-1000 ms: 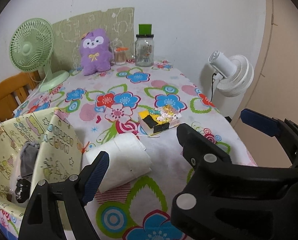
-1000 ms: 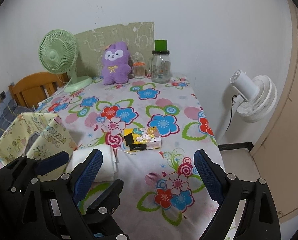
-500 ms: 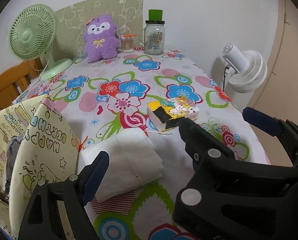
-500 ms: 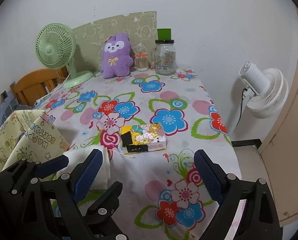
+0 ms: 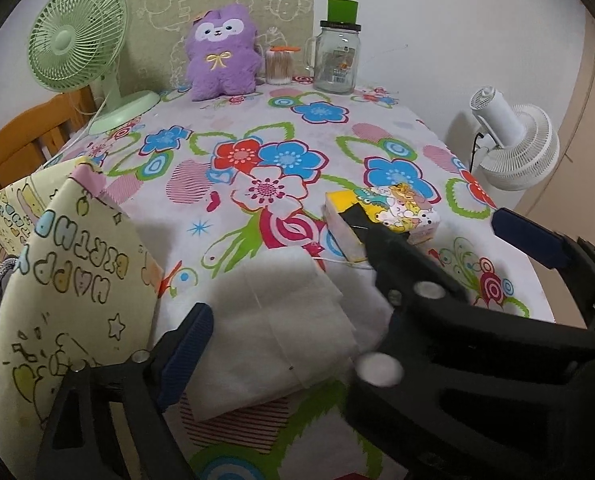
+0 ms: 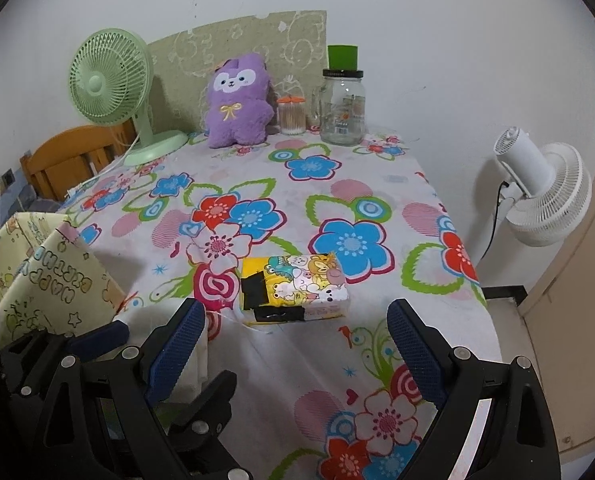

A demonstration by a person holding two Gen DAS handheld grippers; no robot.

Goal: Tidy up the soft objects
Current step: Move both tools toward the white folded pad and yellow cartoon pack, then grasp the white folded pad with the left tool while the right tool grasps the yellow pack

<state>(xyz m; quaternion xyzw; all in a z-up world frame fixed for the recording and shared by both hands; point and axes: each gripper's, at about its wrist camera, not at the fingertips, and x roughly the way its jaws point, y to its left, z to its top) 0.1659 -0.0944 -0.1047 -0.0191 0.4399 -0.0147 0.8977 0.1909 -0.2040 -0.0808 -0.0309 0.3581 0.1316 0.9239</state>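
Far left of the left gripper sits the yellow "Happy Birthday" gift bag, mouth gaping, just beside the left finger. Next, right between the fingers, there's the folded white cloth, lying flat on the flowered tablecloth. The jaws are spread wide and have just been opening further; the cloth lies between them, but no pad presses on it. Nothing gripped.

Ahead and a touch right of that gripper, the cartoon tissue pack lies flat, partly hidden behind the big black right-hand finger.

Over to the right gripper: jaws wide apart, empty, hovering over the cloth-covered table. The tissue pack sits just ahead, squarely between its blue pads but beyond the tips, untouched.

Far ahead at the wall: a green desk fan on the left, then the purple plush toy, a toothpick holder, a glass jar. Off the table's right edge stands a white fan.
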